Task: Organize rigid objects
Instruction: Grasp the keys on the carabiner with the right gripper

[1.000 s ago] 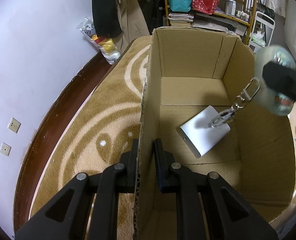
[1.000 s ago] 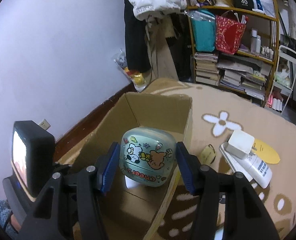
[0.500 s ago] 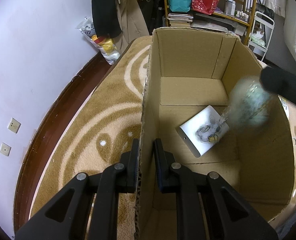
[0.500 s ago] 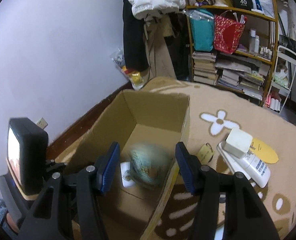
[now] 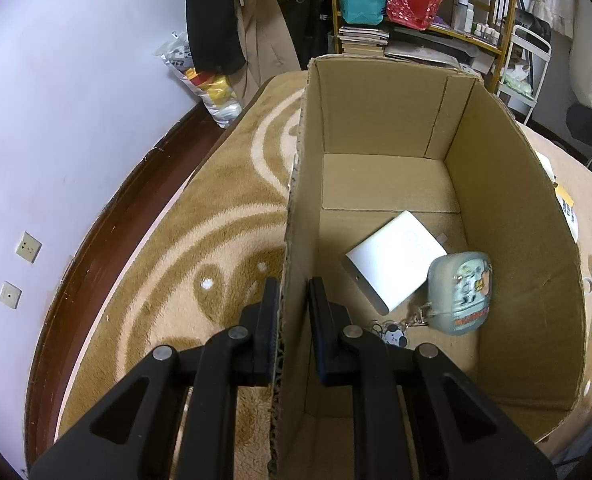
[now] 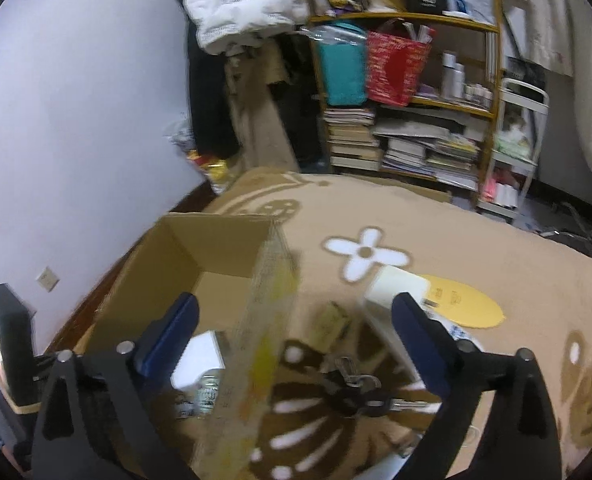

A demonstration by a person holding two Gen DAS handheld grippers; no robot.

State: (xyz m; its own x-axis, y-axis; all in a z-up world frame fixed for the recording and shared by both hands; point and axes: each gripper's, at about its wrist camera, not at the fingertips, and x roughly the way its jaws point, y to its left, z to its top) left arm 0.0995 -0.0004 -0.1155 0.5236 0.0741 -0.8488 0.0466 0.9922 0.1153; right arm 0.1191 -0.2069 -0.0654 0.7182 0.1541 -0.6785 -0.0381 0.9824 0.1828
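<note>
Left tool (image 5: 292,320) astride box wall (image 5: 296,216)

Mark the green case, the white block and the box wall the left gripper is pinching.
Green case (image 5: 460,292): left wrist view, on its cartoon-printed face.
White block (image 5: 395,259): left wrist view, middle of its top face.
Box wall (image 5: 300,208): left wrist view, on the wall's inner side.

Tan patterned carpet (image 6: 475,248): 1 open cardboard box (image 5: 507,184), yellow oval card (image 6: 461,300), white block (image 6: 393,290), key bunch (image 6: 355,384).
</note>
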